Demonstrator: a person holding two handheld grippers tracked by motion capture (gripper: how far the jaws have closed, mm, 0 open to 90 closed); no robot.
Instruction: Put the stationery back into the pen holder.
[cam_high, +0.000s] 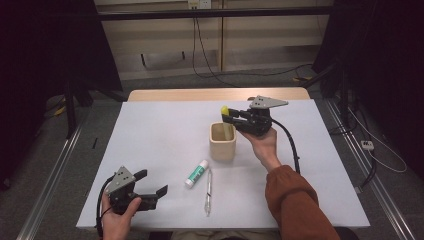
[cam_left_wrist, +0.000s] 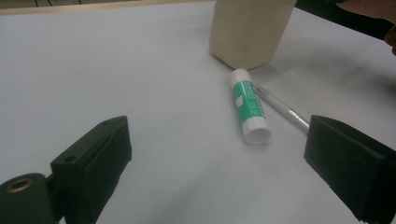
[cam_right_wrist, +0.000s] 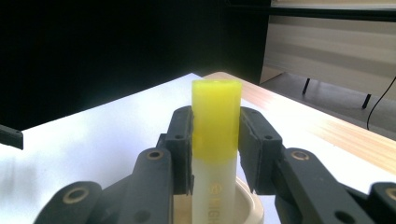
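My right gripper (cam_high: 231, 118) is shut on a yellow-capped highlighter (cam_high: 225, 110), which stands upright over the far rim of a beige cup (cam_high: 222, 141). In the right gripper view both pads clamp the highlighter (cam_right_wrist: 215, 140) just below its cap, and the cup's rim (cam_right_wrist: 250, 200) shows beneath it. My left gripper (cam_high: 152, 184) rests open near the table's front left corner, nothing between its jaws. Ahead of it in the left gripper view lie a green-and-white glue stick (cam_left_wrist: 250, 105) and a clear pen (cam_left_wrist: 282, 108), with the cup (cam_left_wrist: 250, 30) beyond.
The glue stick (cam_high: 196, 173) and the pen (cam_high: 208, 192) lie side by side on the white table (cam_high: 160, 130) in front of the cup. A wooden strip edges the table's far side (cam_high: 215, 94). Cables trail on the floor beyond.
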